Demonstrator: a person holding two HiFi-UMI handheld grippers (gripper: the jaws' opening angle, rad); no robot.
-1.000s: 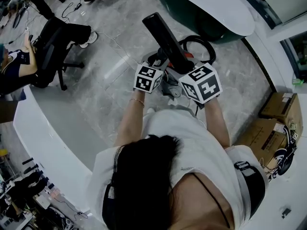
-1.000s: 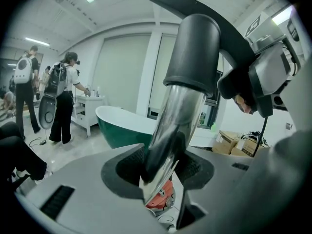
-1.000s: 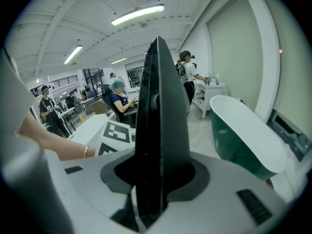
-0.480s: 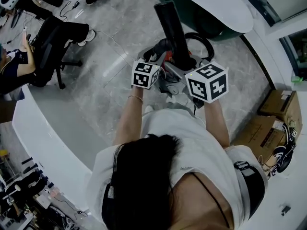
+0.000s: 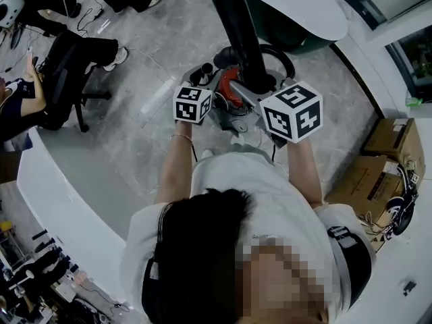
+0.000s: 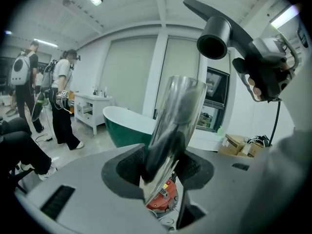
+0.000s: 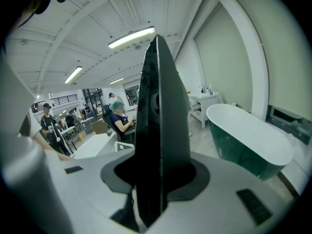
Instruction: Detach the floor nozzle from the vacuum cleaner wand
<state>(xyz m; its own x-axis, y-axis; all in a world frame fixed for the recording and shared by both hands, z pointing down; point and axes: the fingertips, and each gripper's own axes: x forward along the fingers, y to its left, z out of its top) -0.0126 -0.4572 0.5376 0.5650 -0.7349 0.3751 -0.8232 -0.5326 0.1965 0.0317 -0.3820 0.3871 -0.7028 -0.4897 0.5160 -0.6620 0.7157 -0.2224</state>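
The black floor nozzle (image 5: 239, 25) stands on end above the red vacuum body (image 5: 231, 90). My right gripper (image 5: 262, 81) is shut on the nozzle, whose flat black body (image 7: 161, 145) fills the gap between the jaws. My left gripper (image 5: 213, 81) is shut on the shiny silver wand (image 6: 173, 126), which rises between its pads with the red body (image 6: 163, 199) below. In the left gripper view, the nozzle's round neck (image 6: 213, 42) hangs up and to the right, apart from the wand's open top end.
A black hose (image 5: 280, 54) loops on the grey floor behind the vacuum. A green bathtub with a white rim (image 5: 297, 5) lies beyond it. Cardboard boxes (image 5: 388, 160) sit at the right, a seated person on an office chair (image 5: 61, 73) at the left, a white counter (image 5: 54, 181) beside me.
My right gripper has risen with the nozzle, which has swung from a leftward tilt to nearly upright. The left gripper has shifted slightly left while holding the wand.
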